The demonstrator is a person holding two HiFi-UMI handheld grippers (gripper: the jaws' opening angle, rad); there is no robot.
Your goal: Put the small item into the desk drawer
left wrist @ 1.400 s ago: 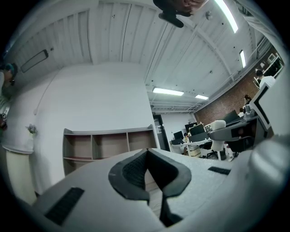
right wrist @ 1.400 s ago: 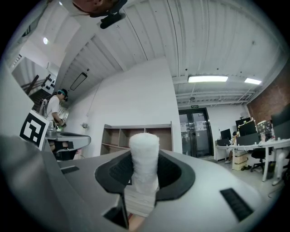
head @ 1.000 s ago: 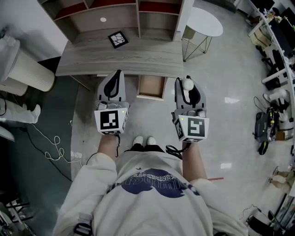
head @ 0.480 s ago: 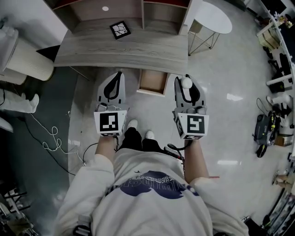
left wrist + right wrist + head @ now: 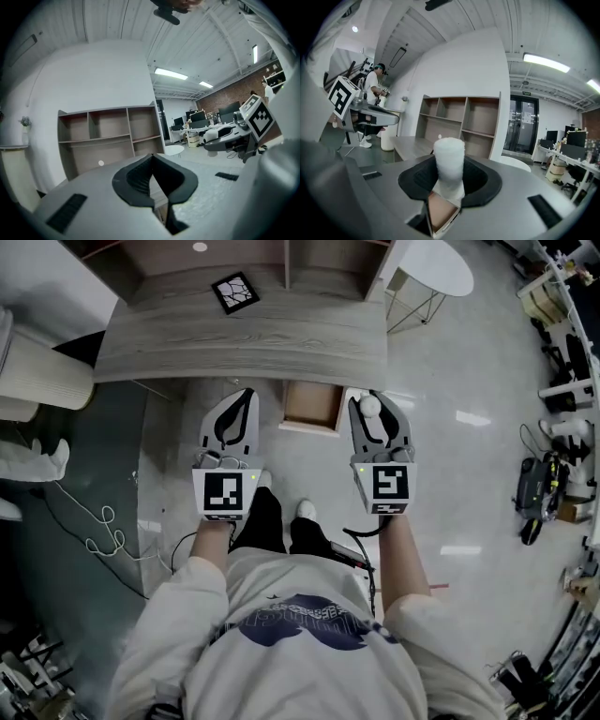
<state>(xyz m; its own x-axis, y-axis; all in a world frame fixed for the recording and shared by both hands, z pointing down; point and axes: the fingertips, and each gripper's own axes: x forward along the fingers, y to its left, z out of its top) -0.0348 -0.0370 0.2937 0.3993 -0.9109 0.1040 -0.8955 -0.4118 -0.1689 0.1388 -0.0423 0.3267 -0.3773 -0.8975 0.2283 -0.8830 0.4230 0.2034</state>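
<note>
White item. Grey wood-grain bench. Tan drawer. Grey left hand-held gripper, right hand-held gripper: black pads, black-white square markers.

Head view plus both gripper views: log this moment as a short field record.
right tongs: shut on small white fuzzy cylinder
left tongs: shut, empty
light wooden desk drawer: open, nothing visible inside
cylinder position: right of drawer, not inside
grey wood-grain desk: black-and-white marker card on top
</note>
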